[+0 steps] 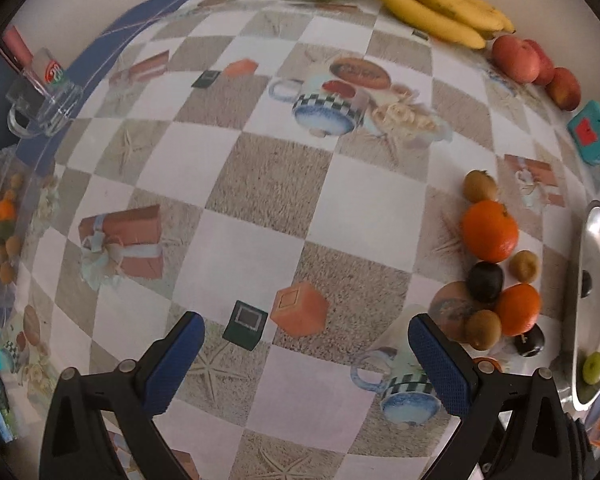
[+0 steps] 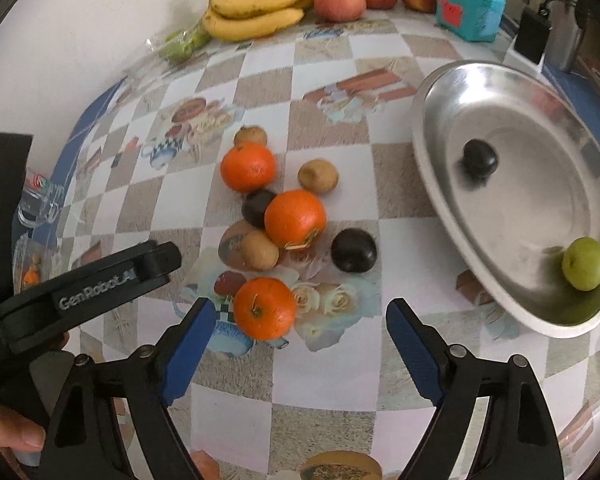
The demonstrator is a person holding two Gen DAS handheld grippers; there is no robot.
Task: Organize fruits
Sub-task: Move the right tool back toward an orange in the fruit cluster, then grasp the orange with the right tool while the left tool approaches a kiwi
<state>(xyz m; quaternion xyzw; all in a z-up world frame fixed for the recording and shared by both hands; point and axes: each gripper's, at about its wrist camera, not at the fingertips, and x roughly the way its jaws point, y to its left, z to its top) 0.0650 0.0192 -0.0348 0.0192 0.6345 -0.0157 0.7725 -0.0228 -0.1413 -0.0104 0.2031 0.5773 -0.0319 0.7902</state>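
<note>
Your right gripper (image 2: 300, 334) hangs over the table (image 2: 324, 376) with its fingers spread wide, gripping nothing; the nearest orange (image 2: 265, 308) sits just ahead between them. Your left gripper (image 1: 306, 354) is open too, empty. The metal tray (image 2: 540, 216) holds what looks like a dark plum (image 2: 480, 159) and a green fruit (image 2: 584, 264).

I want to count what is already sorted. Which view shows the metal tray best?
The right wrist view: the tray shows almost whole, holding a dark plum and a green fruit. The left wrist view catches only an edge-on sliver of it at the right border.
</note>
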